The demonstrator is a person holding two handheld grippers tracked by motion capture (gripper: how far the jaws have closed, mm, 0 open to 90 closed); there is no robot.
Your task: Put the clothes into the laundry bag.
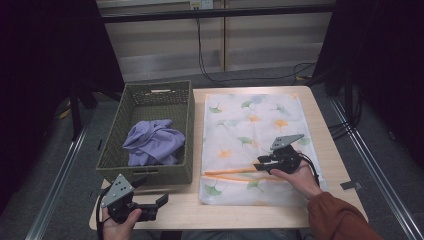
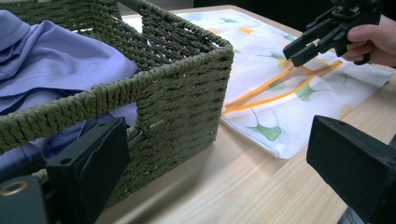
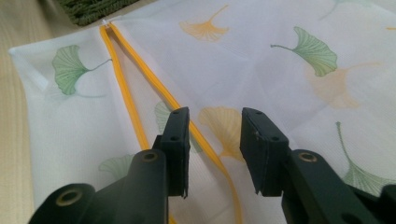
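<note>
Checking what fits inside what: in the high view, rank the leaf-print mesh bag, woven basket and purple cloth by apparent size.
1. leaf-print mesh bag, largest.
2. woven basket, somewhat smaller.
3. purple cloth, clearly smallest, bunched inside the basket.

"What kind of place is this?"

"It looks like a lab or test room, not a home. Black curtains (image 1: 45, 75) hang dark on both sides."

"What else shows it?"

"Black cables (image 1: 210, 70) hang down the back wall and run over the grey floor (image 1: 60, 165). Metal rails (image 1: 372, 165) lie along the floor. One small wooden tabletop (image 1: 250, 212) stands in the middle."
</note>
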